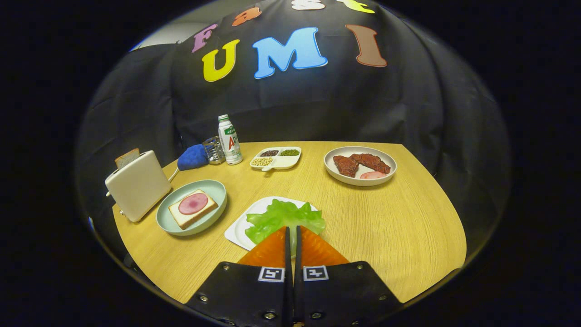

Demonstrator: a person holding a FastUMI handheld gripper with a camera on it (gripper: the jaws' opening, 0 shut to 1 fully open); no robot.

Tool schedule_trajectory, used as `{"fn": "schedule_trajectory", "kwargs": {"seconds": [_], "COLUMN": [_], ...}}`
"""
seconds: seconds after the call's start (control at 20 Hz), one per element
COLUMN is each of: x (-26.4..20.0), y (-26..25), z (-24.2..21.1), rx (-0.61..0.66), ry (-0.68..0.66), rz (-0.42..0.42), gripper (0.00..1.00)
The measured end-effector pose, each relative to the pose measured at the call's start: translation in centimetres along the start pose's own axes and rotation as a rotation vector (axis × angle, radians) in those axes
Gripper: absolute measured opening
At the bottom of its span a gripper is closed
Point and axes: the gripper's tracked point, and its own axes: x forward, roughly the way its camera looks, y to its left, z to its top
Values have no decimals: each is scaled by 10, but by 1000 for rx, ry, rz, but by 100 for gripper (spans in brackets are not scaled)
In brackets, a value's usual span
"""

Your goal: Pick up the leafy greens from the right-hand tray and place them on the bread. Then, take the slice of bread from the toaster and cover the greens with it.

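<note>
The claw (292, 231) has its fingers nearly together, a thin gap between, tips over the leafy greens (283, 218) on the white tray (238, 231). It is not clear if they pinch the leaf. Ahead to the left lies the bread (193, 208) with ham on a plate (181, 225), beside the toaster (137, 190) holding a slice (127, 157).

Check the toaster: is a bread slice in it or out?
In. A bread slice sticks up from the slot of the toaster; the gripper, fingers nearly together, is over the lettuce.

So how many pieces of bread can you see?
2. One slice of bread lies on the green plate with ham on top, left of the shut tool. The other slice sticks up from the toaster. More could hide inside.
</note>
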Motion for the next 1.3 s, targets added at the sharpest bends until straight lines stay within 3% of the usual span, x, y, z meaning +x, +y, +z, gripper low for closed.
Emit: {"fn": "schedule_trajectory", "kwargs": {"seconds": [0.8,1.3], "x": [-19,-4], "y": [69,134], "z": [30,35], "rx": [-129,-163], "ry": [-107,-113], "rz": [56,165], "gripper": [1,1]}}
